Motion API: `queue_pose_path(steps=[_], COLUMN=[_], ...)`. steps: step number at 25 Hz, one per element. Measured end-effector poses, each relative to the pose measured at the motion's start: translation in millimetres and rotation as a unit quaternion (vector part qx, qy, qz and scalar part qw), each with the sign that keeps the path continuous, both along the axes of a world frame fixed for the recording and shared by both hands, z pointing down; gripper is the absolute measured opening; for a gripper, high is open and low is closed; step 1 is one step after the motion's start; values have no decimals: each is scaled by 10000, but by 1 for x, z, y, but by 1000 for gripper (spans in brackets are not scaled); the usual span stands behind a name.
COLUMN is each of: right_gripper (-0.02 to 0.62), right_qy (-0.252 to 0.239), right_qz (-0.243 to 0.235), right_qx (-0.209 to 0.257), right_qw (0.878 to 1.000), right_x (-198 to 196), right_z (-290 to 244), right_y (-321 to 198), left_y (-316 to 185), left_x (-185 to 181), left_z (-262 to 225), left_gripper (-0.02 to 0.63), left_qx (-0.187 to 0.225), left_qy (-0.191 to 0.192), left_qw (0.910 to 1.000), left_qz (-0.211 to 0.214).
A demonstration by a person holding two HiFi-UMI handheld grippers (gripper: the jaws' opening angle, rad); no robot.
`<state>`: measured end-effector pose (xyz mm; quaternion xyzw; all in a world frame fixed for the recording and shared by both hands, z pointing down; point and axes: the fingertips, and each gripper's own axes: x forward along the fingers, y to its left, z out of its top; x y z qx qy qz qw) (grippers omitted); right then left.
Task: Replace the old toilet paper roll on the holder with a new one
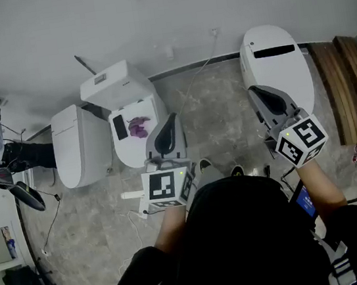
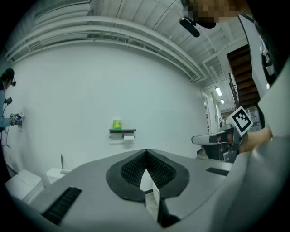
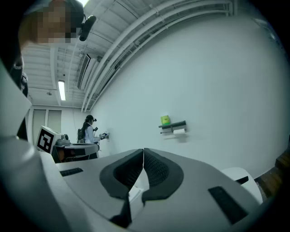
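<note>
Left: my left gripper (image 2: 146, 153) is closed on nothing, its pads meeting tip to tip, and is held about level over the toilet (image 1: 134, 122). Centre: the holder (image 2: 122, 131) is fixed to the white wall, well apart from both tools. The old toilet paper roll (image 2: 129, 136) hangs just under its shelf, and a green object (image 2: 117, 124) stands on top. Right: my right gripper (image 3: 143, 153) is likewise shut and empty. Judgement: the roll should be light, soft and crushable, with paper liable to tear or unwind. Take it across the curved face with mild pressure. No new roll identified
</note>
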<state>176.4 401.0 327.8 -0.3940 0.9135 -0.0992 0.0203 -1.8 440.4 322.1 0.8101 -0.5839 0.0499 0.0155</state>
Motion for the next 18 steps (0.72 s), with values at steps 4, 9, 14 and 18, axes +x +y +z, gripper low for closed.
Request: queue_pose_path(steps=[4, 9, 14, 18], right_gripper=[18, 18, 20, 20], right_qy=[-289, -249, -312, -321], right_qz=[2, 20, 55, 165], right_qx=[-89, -8, 36, 79], right_qw=[9995, 9997, 9995, 9993], right_x=[0, 1, 0, 1], right_z=[-3, -8, -12, -18], right_y=[-4, -6, -12, -19], left_y=[-5, -7, -8, -9], left_x=[-1, 1, 2, 1], left_z=[-1, -3, -4, -4], left_gripper=[21, 21, 21, 21], left_qx=[33, 25, 36, -85], left_qy=[-10, -38, -94, -87], left_qw=[10000, 10000, 9999, 9999], left_qz=[-10, -10, 19, 36])
